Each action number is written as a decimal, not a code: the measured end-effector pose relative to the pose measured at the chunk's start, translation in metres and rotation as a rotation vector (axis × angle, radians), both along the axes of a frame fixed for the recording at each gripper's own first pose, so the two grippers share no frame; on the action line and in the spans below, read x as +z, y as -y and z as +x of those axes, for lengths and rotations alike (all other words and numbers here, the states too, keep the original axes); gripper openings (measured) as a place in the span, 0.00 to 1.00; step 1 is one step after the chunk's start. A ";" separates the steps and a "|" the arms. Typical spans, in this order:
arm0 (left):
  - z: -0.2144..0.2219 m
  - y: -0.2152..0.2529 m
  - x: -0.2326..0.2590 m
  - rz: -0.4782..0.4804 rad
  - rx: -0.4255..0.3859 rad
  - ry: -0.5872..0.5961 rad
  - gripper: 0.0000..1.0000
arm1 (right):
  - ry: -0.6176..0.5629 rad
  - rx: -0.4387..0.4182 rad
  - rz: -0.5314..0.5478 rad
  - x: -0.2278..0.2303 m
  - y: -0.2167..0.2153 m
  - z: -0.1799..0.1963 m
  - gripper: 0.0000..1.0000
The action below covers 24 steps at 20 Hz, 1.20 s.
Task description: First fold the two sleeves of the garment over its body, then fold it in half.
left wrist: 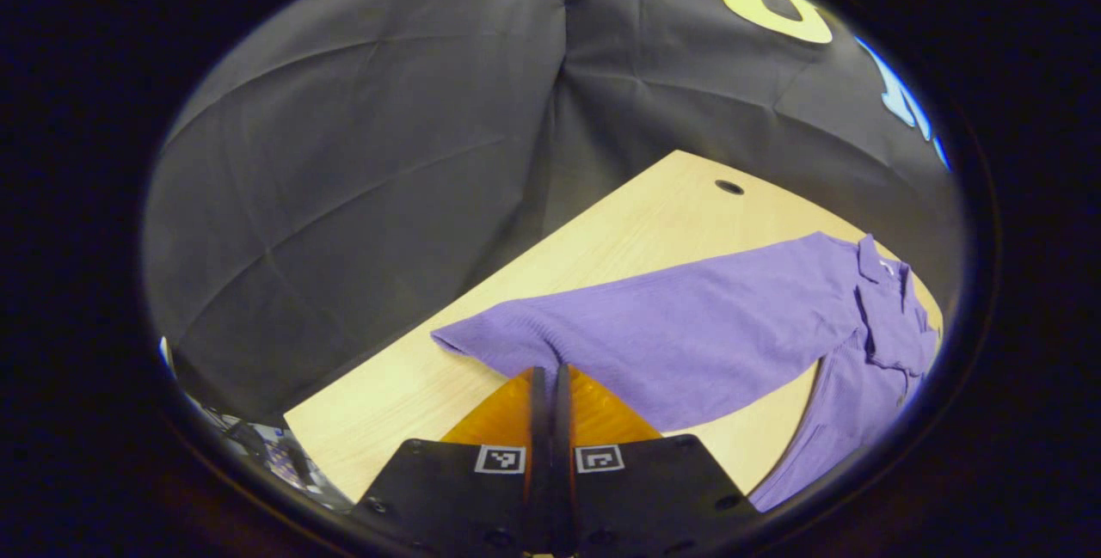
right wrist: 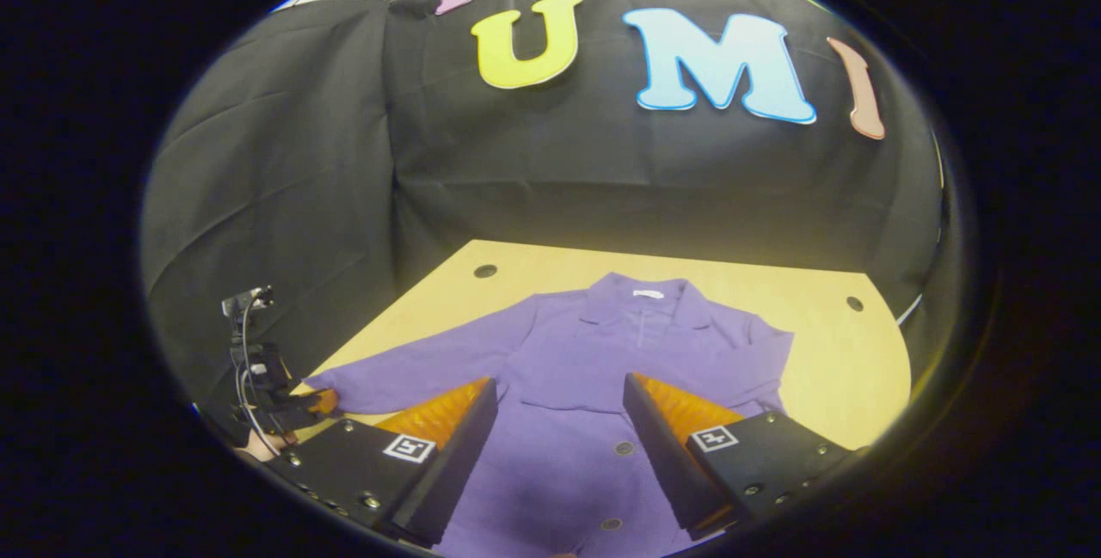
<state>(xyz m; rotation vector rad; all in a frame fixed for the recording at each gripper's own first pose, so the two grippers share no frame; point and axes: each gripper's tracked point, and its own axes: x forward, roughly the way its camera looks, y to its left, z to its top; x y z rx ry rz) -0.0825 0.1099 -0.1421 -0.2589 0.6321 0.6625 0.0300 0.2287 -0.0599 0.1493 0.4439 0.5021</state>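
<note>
A purple button-up garment (right wrist: 585, 360) lies flat and face up on the wooden table (right wrist: 817, 352), collar toward the booth wall. One long sleeve (left wrist: 688, 326) stretches out sideways across the table. In the left gripper view, my left gripper (left wrist: 550, 369) is shut, with its tips on that sleeve's near edge, a short way in from the cuff (left wrist: 447, 339). The right gripper view shows that left gripper (right wrist: 292, 407) at the sleeve's end. My right gripper (right wrist: 561, 384) is open and hangs above the garment's chest with nothing between its fingers. The other sleeve (right wrist: 765, 352) lies beside the body, partly hidden behind a finger.
The table has round cable holes near its far corners (right wrist: 485, 271) (right wrist: 853, 303). The black cloth wall (right wrist: 550, 171) stands close behind it. The table's left edge (left wrist: 378, 377) runs just beyond the sleeve cuff. Bare wood shows to the right of the garment.
</note>
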 end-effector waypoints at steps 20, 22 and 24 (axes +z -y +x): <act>0.205 0.322 0.138 -0.013 -0.589 0.264 0.07 | -0.063 -0.275 -0.008 -0.029 0.154 -0.005 0.92; 0.213 0.354 0.137 -0.015 -0.646 0.265 0.07 | -0.080 -0.305 -0.002 -0.035 0.168 -0.011 0.92; 0.222 0.385 0.136 -0.023 -0.695 0.266 0.07 | -0.098 -0.338 0.009 -0.041 0.183 -0.016 0.92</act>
